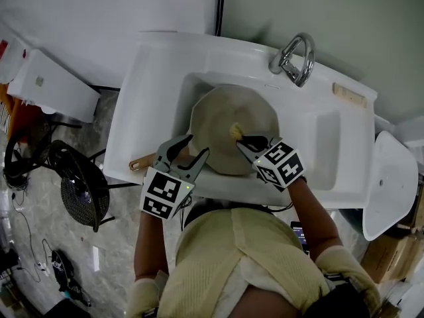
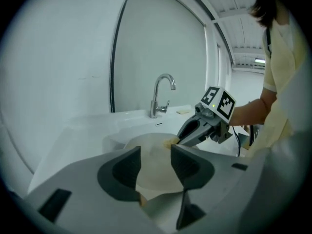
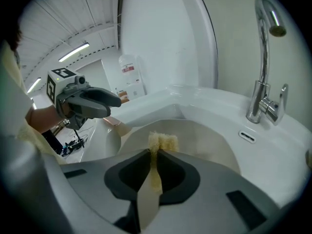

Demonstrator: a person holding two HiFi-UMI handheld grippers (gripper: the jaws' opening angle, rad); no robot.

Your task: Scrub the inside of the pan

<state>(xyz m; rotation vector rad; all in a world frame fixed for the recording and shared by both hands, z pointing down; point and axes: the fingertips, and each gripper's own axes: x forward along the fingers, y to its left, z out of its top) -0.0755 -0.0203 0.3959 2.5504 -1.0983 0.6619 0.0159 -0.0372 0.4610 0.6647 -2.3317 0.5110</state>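
Note:
A round beige pan (image 1: 232, 128) lies in the white sink (image 1: 132, 111), its wooden handle (image 1: 140, 164) sticking out over the sink's near left edge. My right gripper (image 1: 242, 140) is shut on a small yellow sponge (image 1: 234, 132), which sits over the pan's inside, right of centre. In the right gripper view the sponge (image 3: 162, 141) is pinched between the jaws (image 3: 155, 152) above the pan (image 3: 204, 140). My left gripper (image 1: 195, 146) hovers open and empty over the pan's near left rim. The left gripper view shows its jaws (image 2: 155, 149) apart, framing the pan (image 2: 151, 155).
A chrome faucet (image 1: 295, 58) stands at the sink's back right, with a soap bar (image 1: 349, 95) on the ledge. A second white basin (image 1: 391, 177) lies to the right. A black stool (image 1: 83, 187) and cables are on the floor at left.

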